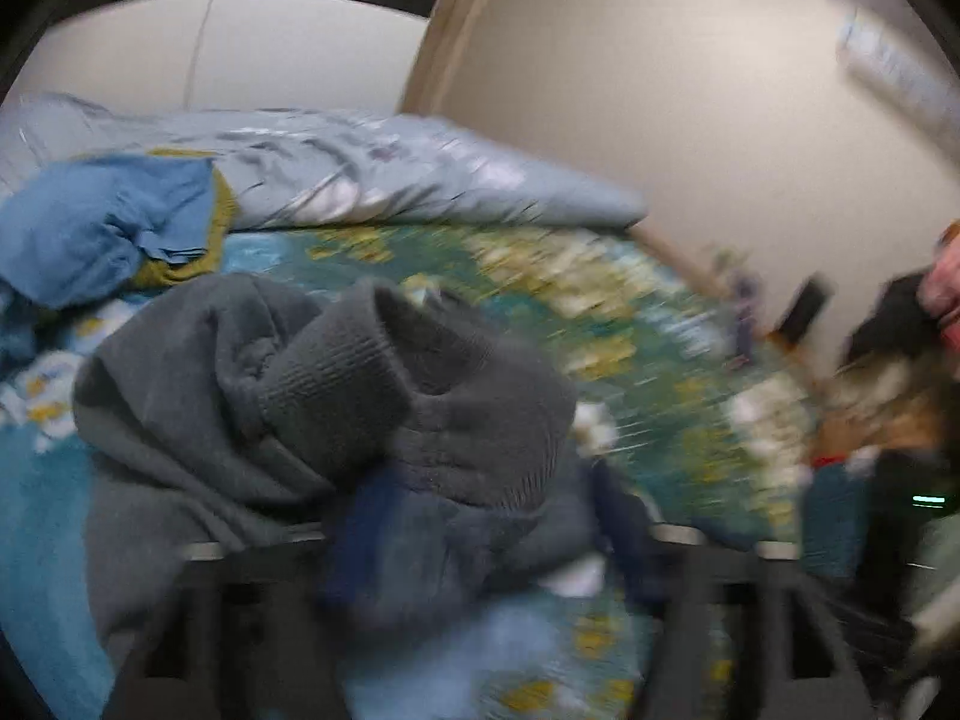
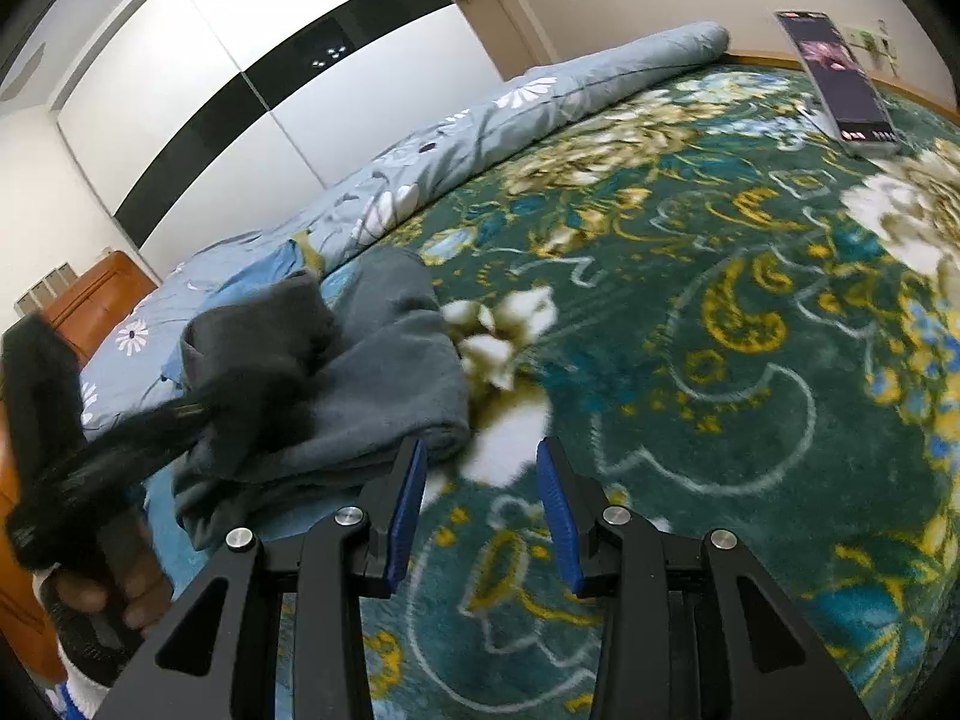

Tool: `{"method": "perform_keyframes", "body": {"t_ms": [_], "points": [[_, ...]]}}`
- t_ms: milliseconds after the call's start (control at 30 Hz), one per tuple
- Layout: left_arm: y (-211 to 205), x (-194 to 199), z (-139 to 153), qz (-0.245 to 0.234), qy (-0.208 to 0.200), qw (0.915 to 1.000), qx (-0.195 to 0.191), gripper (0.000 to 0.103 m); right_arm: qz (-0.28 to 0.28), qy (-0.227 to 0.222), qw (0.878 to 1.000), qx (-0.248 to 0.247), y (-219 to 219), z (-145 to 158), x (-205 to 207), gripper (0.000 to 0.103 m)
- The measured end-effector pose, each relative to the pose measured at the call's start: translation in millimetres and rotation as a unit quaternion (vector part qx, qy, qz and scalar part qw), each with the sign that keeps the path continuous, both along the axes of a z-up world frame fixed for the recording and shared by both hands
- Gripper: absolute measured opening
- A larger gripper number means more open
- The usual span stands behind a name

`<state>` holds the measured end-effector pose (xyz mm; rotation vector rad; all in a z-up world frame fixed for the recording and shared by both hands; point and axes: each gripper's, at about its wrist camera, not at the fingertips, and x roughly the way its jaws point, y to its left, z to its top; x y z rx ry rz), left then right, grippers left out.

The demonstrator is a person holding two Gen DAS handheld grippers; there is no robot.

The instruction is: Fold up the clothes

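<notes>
**Sleeve fold on the grey sweatshirt: left tongs carry, right tongs wait**

Sweatshirt (image 2: 384,372), grey and fleecy, lies bunched at about 9 o'clock in the right wrist view, on the green floral bedspread (image 2: 720,330), just beside the rolled blue-grey quilt (image 2: 480,126). In the left wrist view its ribbed cuff (image 1: 372,372) fills the centre, draped over the left gripper (image 1: 456,540). The blur there hides the blue pads, so whether those jaws are clamped on the fabric cannot be told, though the cloth lies between them. The right gripper (image 2: 483,510) stands wide open with nothing between its pads, its left finger just beside the garment's hem.

The step in hand looks like bringing a sleeve across the body. To do it well, the left tongs should carry the cuff low and lay it flat toward 12 o'clock instead of dropping it in a heap, since fleece holds lumps. The right tongs would best pin or pinch the hem at 10 o'clock, so the body does not drag along.

A crumpled blue cloth (image 1: 102,228) sits at 10 o'clock in the left view, and a phone (image 2: 840,84) stands propped at 1 o'clock, well apart.
</notes>
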<state>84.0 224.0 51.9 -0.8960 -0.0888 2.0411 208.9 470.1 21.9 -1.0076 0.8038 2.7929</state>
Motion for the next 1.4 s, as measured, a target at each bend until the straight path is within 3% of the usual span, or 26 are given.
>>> {"method": "perform_keyframes", "body": {"t_ms": [67,133,267,333,400,467,567,667,767,867,933,1000,1100,1167,1300,1367,1400], "points": [[-17.9,4.1,9.3,0.007,0.010,0.9997,0.022,0.085,0.019,0.011,1.000,-0.001,-6.3,8.3,-8.6,0.040],[-39.4,3.2,13.1,0.044,0.025,0.9985,0.018,0.085,0.040,0.022,0.999,-0.013,-12.0,16.6,-19.4,0.040],[-76.2,-14.4,-1.1,0.155,0.037,0.9851,-0.066,0.086,0.078,0.034,0.996,0.014,-32.0,37.0,-41.4,0.045],[-92.5,-29.0,-18.8,0.198,0.013,0.9748,-0.101,0.086,0.128,0.041,0.990,0.043,-50.9,49.7,-57.3,0.047],[-108.1,-39.4,-32.1,0.222,-0.030,0.9706,-0.087,0.086,0.171,0.048,0.982,0.070,-67.0,57.5,-70.0,0.050],[-120.3,-46.1,-43.6,0.233,-0.073,0.9677,-0.062,0.086,0.212,0.044,0.970,0.113,-84.0,61.5,-84.1,0.052],[-121.6,-44.5,-50.4,0.234,-0.080,0.9666,-0.067,0.086,0.257,0.038,0.952,0.161,-101.3,64.4,-99.5,0.052],[-117.3,-43.6,-54.1,0.232,-0.078,0.9666,-0.076,0.086,0.311,0.041,0.936,0.158,-116.9,69.6,-107.8,0.052],[-114.5,-42.7,-56.0,0.224,-0.083,0.9681,-0.077,0.086,0.325,0.024,0.932,0.159,-127.1,62.8,-121.0,0.052],[-115.2,-42.8,-58.9,0.217,-0.089,0.9691,-0.076,0.086,0.305,-0.002,0.943,0.134,-124.7,52.3,-137.1,0.047],[-118.4,-42.4,-59.8,0.214,-0.095,0.9695,-0.071,0.086,0.290,-0.015,0.953,0.085,-115.0,52.4,-146.1,0.020],[-119.9,-42.0,-60.1,0.211,-0.097,0.9702,-0.069,0.086,0.274,-0.008,0.961,0.041,-102.9,62.6,-151.2,0.006],[-118.7,-40.6,-61.3,0.206,-0.097,0.9713,-0.070,0.086,0.202,0.023,0.978,0.049,-75.6,83.6,-158.5,0.004],[-117.2,-39.9,-63.6,0.198,-0.104,0.9726,-0.062,0.087,0.164,-0.006,0.986,0.029,-54.3,72.1,-175.2,0.004],[-115.5,-39.4,-66.2,0.198,-0.108,0.9723,-0.063,0.087,0.160,-0.065,0.985,0.002,-43.4,38.6,-194.9,0.007],[-116.1,-39.8,-66.3,0.198,-0.108,0.9722,-0.063,0.087,0.166,-0.063,0.984,-0.020,-38.2,36.8,-189.1,0.009],[-116.4,-40.0,-66.3,0.198,-0.108,0.9722,-0.063,0.087,0.167,-0.055,0.984,-0.027,-34.0,40.2,-184.6,0.016]]}}
